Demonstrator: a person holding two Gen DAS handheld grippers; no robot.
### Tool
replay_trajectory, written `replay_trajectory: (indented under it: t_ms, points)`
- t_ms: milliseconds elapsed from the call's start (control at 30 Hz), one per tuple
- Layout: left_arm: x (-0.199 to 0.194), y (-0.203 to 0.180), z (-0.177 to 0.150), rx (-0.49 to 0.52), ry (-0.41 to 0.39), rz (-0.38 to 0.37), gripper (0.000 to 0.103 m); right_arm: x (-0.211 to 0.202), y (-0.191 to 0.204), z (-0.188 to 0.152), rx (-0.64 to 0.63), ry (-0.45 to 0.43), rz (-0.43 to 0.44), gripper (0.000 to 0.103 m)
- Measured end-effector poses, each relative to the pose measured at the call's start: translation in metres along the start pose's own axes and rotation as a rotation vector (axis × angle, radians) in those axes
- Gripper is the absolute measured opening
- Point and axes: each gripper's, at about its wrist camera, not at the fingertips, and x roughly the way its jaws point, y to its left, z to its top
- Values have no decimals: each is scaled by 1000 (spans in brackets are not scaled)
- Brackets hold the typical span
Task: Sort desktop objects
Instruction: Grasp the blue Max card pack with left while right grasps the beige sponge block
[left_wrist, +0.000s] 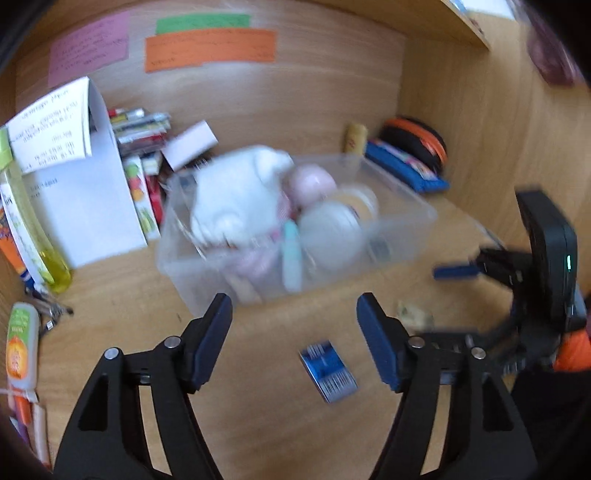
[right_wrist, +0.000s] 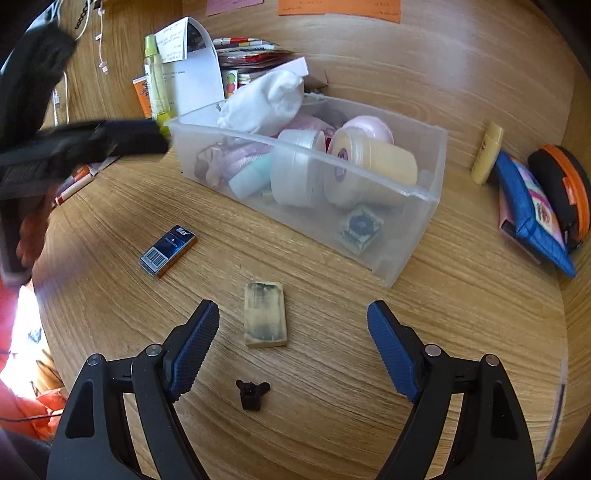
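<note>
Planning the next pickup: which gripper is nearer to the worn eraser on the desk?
Right. The right gripper hangs open just above the worn eraser, which lies between its fingers. The left gripper is off to the side, over the blue staple box.

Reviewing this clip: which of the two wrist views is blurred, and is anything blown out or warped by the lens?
Left wrist view: motion-smeared, the clear bin and the small blue box soft, notes on the back wall unreadable. Right wrist view: sharp on the eraser and wood grain, though the other hand-held gripper at its left edge is smeared; bright overexposed patch at lower left. Both: strong fisheye bending of the desk edges.
</note>
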Motion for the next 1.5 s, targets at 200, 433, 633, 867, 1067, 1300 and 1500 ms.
replay_trajectory:
  t_ms: [200,433,633,867,1067,1300,1500]
  points:
    - [14,-18,-23,24,86,-30,72,-2,12,0,-63,-16,-4,77]
    - [35,-17,-25,-10,145,-35,72,6,15,0,-89,25,19,52]
    - [41,-16,-28,-16,156,25,62,8,9,0,-61,23,14,37]
    - [41,-15,-28,-21,149,51,49,10,5,0,-37,23,29,24]
    - [40,-10,-29,-39,143,57,39,12,2,0,-12,22,18,22]
    - [41,-22,-27,8,147,102,27,12,2,-1,-8,22,7,22]
    - [41,-23,-24,-8,159,100,26,11,-1,-1,2,18,4,22]
